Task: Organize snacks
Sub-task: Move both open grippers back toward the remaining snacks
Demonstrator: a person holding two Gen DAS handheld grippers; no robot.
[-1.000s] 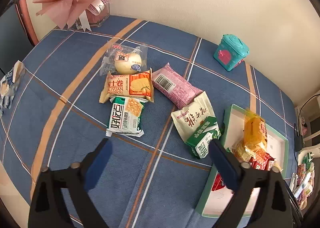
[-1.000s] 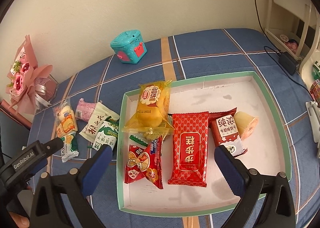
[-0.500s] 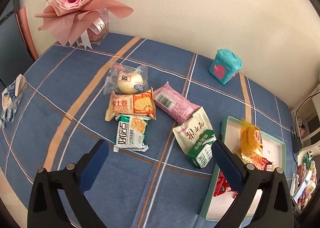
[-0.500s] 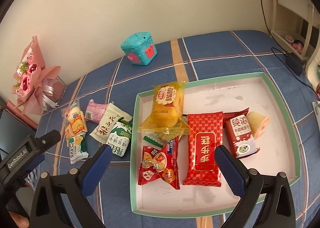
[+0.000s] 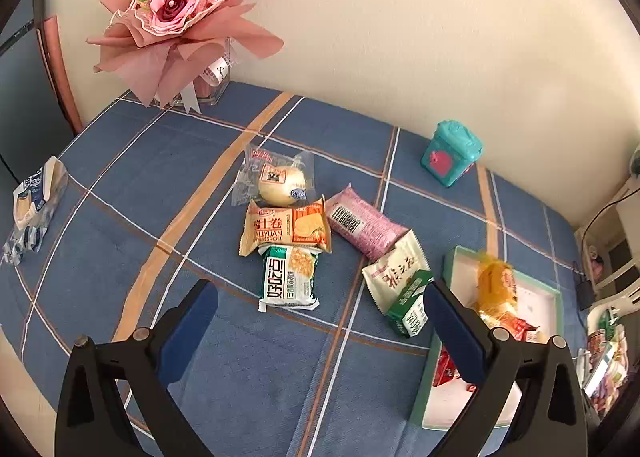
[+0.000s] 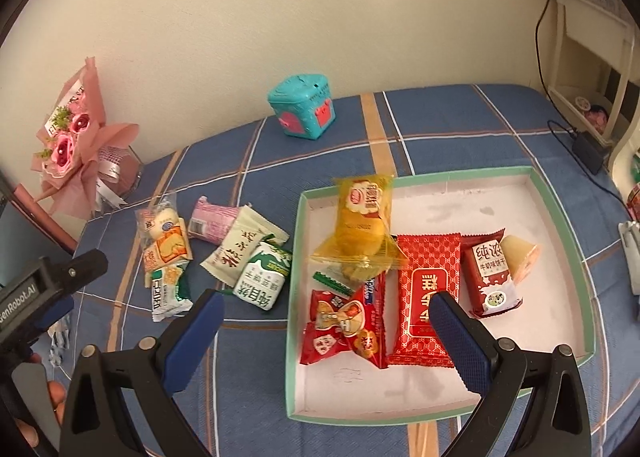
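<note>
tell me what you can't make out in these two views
- Left wrist view: the tray is partly behind the left gripper's right finger, and the snacks inside blur at the fisheye edge.
- Right wrist view: a green-edged packet lies mostly under the yellow cake pack; its label is hidden.
- Right wrist view: the right gripper covers the lower end of the big red packet.
- Left wrist view: the packet at the left edge has print too small to read.

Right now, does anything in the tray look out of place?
Yes. The yellow pack lies askew, its top end over the tray rim and its lower end on other snacks. The rest lie flat inside.
</note>
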